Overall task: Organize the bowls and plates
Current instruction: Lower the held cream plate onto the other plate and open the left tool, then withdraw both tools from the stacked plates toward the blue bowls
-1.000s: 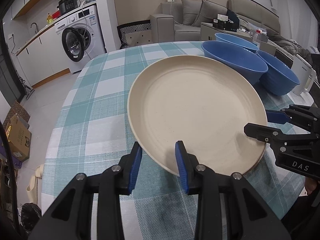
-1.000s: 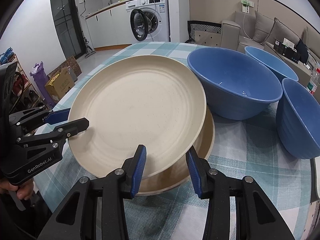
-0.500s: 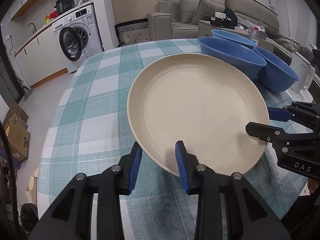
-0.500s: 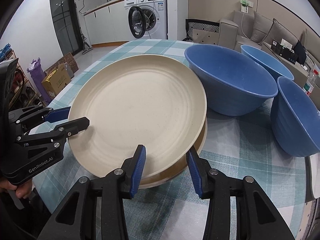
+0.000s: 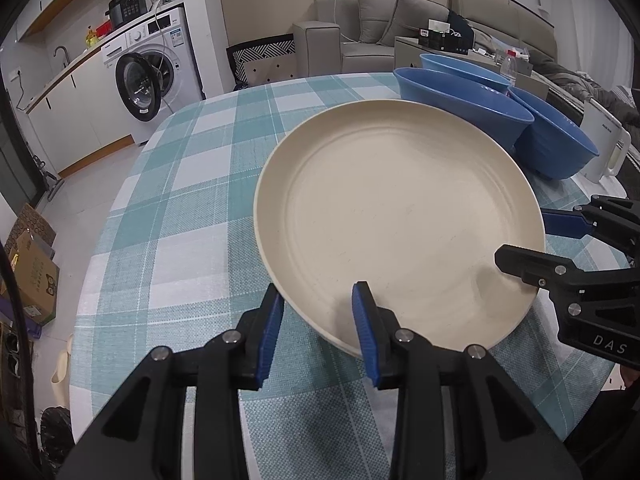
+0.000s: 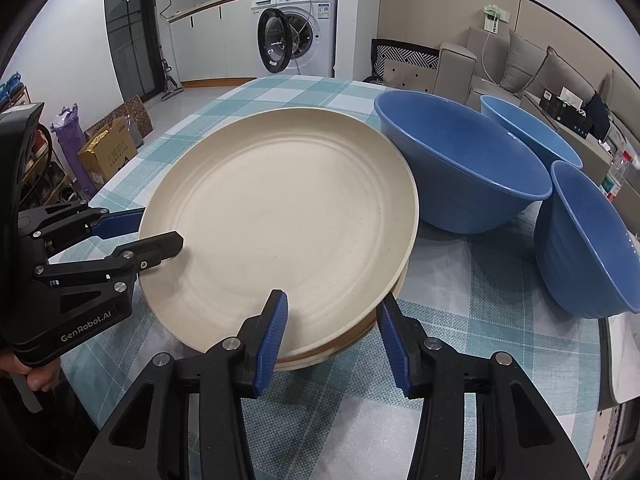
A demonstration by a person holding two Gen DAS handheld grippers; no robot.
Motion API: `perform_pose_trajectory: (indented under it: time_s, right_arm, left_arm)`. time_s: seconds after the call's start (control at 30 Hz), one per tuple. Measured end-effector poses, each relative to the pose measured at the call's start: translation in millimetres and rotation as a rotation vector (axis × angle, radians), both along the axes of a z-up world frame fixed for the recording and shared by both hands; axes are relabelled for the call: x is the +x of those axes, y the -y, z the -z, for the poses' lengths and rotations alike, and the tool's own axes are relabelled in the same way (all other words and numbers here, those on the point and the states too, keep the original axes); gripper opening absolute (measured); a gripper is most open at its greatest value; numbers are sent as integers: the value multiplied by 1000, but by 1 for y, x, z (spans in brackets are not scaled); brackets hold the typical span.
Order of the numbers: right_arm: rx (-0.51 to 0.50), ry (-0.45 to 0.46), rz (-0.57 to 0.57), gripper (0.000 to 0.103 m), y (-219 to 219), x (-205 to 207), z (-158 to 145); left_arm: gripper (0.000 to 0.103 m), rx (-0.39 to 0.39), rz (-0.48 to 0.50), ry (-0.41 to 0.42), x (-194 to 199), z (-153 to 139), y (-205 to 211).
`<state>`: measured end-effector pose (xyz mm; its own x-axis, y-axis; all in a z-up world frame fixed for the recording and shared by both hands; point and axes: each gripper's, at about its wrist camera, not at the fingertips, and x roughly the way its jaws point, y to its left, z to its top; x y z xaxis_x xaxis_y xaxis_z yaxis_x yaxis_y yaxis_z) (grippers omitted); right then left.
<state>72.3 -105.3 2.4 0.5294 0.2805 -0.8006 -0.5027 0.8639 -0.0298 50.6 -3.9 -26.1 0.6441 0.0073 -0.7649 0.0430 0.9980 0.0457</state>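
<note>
Left wrist view looks down over a round table under a teal checked tablecloth (image 5: 188, 208), and a big cream plate (image 5: 400, 216) fills the middle of it. The left gripper (image 5: 316, 312) sits at the plate's near edge. One blue pad is outside the rim and the other over the inner face, so it pinches the rim between them.

From the right wrist camera, this plate rests on a second plate (image 6: 362, 334) of the same kind. Only a tan sliver of that one's edge peeks out at the near right, the two not quite lined up.

The right gripper (image 6: 332, 312) is at that near edge too, straddling the rim. Its jaws are opening: the left pad is over the plate's inner slope, while the right pad stands just outside the stacked edges and is not pressing on them.

Beyond the plates stand three blue bowls, all upright on the cloth. A wide bowl (image 6: 460, 172) sits just beside the upper plate's far right rim. A second bowl (image 6: 528, 128) is right behind it, and a ribbed bowl (image 6: 592, 248) is near the table's right edge. I can't tell whether the bowls touch one another.

A person's hand (image 6: 36, 376) shows at the bottom left, on the left gripper's handle. A washing machine (image 5: 152, 80) with its door open stands by the kitchen counter, and a grey sofa (image 5: 380, 28) runs along the far wall.
</note>
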Motion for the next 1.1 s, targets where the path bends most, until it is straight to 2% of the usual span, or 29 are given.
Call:
perform_pose_trajectory:
  time_s: [0.13, 0.3, 0.6, 0.67, 0.73, 0.87, 0.9, 0.97, 1.03, 1.1]
  right_arm:
    - [-25, 13, 1, 48, -3, -2, 2]
    - [-56, 24, 4, 52, -3, -1, 4]
    - [-50, 21, -19, 58, -5, -1, 5]
    - [-42, 21, -22, 64, -5, -2, 4]
    - [-28, 24, -27, 76, -4, -3, 2]
    - [-6, 36, -30, 85, -3, -5, -4]
    - [-3, 40, -26, 87, -2, -6, -5]
    - [4, 49, -18, 91, -1, -6, -7]
    - [19, 57, -8, 96, 3, -6, -11]
    - [34, 65, -2, 100, 6, -6, -14]
  left_arm:
    - [35, 18, 3, 3, 0, 0, 2]
    - [42, 37, 12, -1, -1, 1, 5]
    - [49, 45, 13, 1, 0, 3, 6]
    - [52, 35, 9, -4, 1, 3, 4]
    - [56, 25, 6, -8, 2, 3, 2]
    - [60, 7, 7, -6, 1, 0, 0]
    - [63, 3, 6, -3, 1, -1, -1]
    - [80, -5, 0, 9, -1, -5, -2]
    - [87, -15, -5, 32, -4, -11, -4]
    - [89, -30, 5, 47, -6, -15, -4]
